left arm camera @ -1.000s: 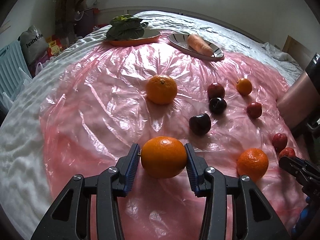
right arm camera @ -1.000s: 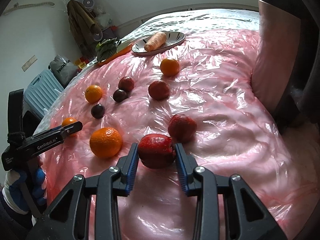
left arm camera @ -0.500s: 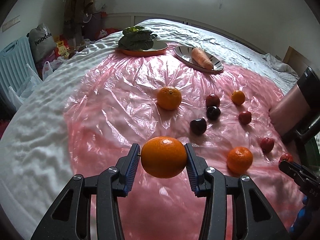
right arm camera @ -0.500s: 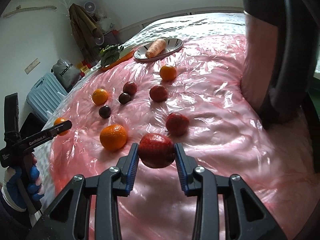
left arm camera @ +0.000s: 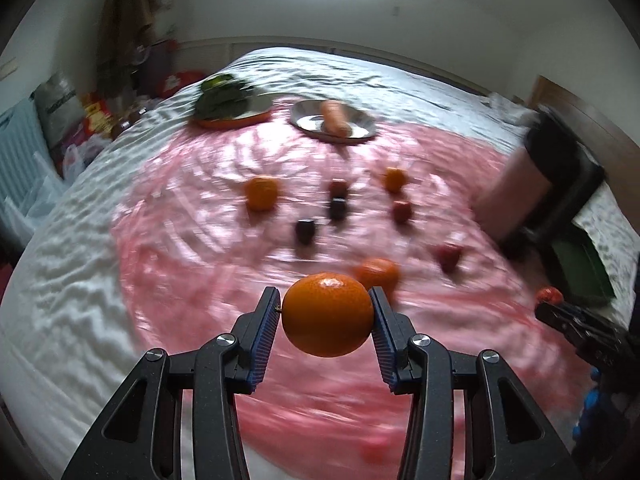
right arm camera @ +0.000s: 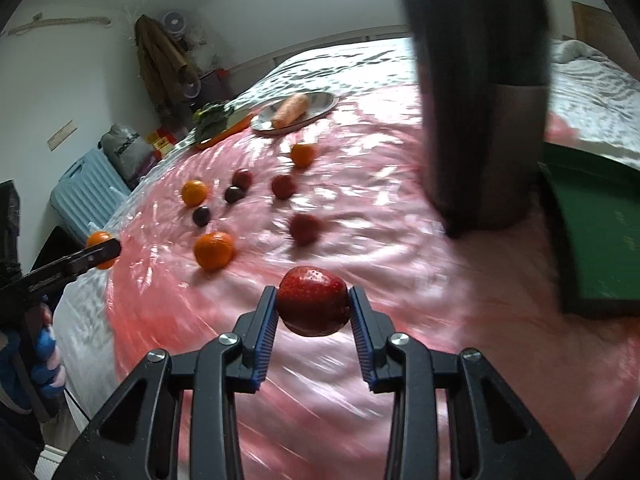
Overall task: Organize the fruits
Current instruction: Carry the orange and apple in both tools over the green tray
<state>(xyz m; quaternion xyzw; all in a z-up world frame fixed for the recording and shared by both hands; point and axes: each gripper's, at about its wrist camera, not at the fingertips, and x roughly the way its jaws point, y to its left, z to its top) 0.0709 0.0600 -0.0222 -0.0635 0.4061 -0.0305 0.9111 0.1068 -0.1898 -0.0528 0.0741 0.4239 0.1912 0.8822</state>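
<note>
- The left tool (left arm camera: pixel 327 314) is clamped on a big orange (left arm camera: pixel 327 315), its blue pads pressed against both sides, and the fruit hangs in the air above the pink plastic sheet (left arm camera: pixel 200 240) that covers the bed (left arm camera: pixel 60 280).
- The right tool (right arm camera: pixel 313 307) grips a red fruit (right arm camera: pixel 313 301) the same way, clear of the sheet.
- The left view is blurred, yet the loose fruit on the sheet can be made out: an orange just behind the held one (left arm camera: pixel 376 274), another orange further back on the left (left arm camera: pixel 261 193), a small orange on the far right (left arm camera: pixel 394 179), three dark plums in the middle (left arm camera: pixel 338 209), and red fruits to the right (left arm camera: pixel 449 257).
- At the far edge of the sheet a plate with a carrot (left arm camera: pixel 335 118) sits beside an orange plate of leafy greens (left arm camera: pixel 224 98).
- In the right view a green tray with a dark rim (right arm camera: pixel 600 240) lies on the bed to the right, and a person's leg in dark shorts (right arm camera: pixel 484 100) stands between it and the fruit.
- The left tool shows at the left edge of the right view with its orange, held by a hand in a blue glove (right arm camera: pixel 44 356).
</note>
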